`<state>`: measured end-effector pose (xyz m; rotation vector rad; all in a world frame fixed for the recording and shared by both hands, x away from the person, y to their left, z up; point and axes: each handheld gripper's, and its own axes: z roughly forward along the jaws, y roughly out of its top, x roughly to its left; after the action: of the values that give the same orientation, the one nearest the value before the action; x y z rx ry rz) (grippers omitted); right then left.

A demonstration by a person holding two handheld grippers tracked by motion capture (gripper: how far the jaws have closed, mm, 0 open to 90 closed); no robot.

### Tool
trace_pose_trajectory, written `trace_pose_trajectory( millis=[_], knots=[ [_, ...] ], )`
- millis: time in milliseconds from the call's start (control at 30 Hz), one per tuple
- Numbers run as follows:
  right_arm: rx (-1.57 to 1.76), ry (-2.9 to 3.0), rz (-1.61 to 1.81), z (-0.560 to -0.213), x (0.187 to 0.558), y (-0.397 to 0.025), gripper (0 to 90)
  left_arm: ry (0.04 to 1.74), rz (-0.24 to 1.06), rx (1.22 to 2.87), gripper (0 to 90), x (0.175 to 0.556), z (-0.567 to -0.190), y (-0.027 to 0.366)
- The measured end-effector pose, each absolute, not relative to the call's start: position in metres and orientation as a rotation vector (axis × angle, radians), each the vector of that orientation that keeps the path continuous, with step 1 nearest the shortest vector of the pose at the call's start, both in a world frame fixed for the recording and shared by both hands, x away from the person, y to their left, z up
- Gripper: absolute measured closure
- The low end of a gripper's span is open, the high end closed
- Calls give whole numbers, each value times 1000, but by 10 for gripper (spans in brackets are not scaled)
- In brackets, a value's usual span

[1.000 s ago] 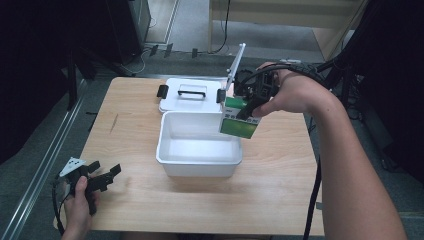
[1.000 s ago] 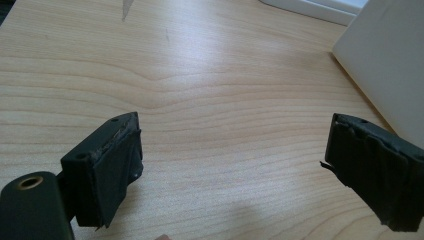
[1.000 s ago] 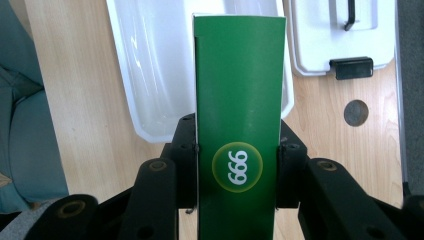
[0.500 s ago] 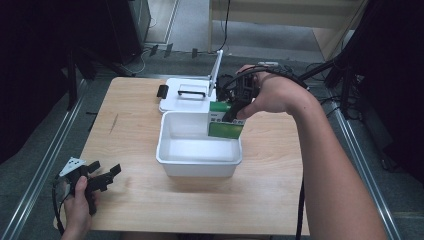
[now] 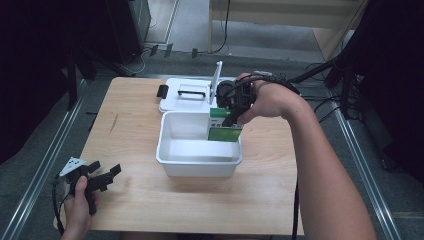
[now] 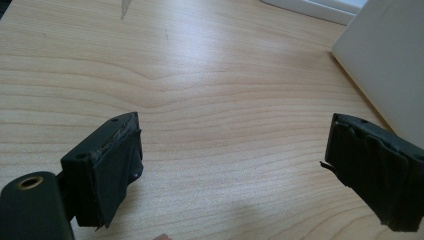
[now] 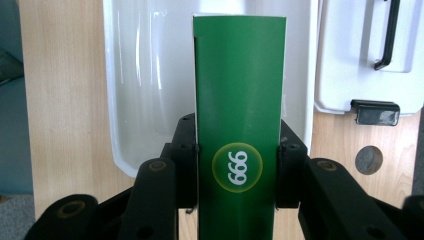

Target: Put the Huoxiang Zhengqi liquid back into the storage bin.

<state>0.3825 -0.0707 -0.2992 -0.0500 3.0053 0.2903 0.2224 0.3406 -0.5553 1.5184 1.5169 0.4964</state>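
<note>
A tall green box with a round "999" logo is clamped by its sides in my right gripper, which is shut on it. In the high view the green box hangs upright, its lower end inside the right end of the white bin, and my right gripper holds it from above. My left gripper rests low over the table's front left corner. Its jaws stand wide apart with nothing between them, and in its own view the left gripper looks across bare wood.
The bin's white lid with a black handle lies flat behind the bin, a black clasp at its edge. A round hole shows in the tabletop near the lid. The bin's outer wall stands right of my left gripper.
My right gripper has carried the green box to the left and down, from beside the bin's right rim into the bin's right end. The left gripper has stayed put.
</note>
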Motion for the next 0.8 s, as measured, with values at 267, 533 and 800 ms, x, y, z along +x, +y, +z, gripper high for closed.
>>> trace_pose_trajectory(
  millis=[267,533,800],
  knots=[
    [-55,3009,292,-313,385,-68,640,1516,499,1523,91,222,-555,340],
    [-65,3025,276,-334,391,-66,640,1517,493,1523,91,222,-555,341],
    [-79,3033,232,-350,393,-61,640,1515,493,1525,91,223,-555,341]
  ],
)
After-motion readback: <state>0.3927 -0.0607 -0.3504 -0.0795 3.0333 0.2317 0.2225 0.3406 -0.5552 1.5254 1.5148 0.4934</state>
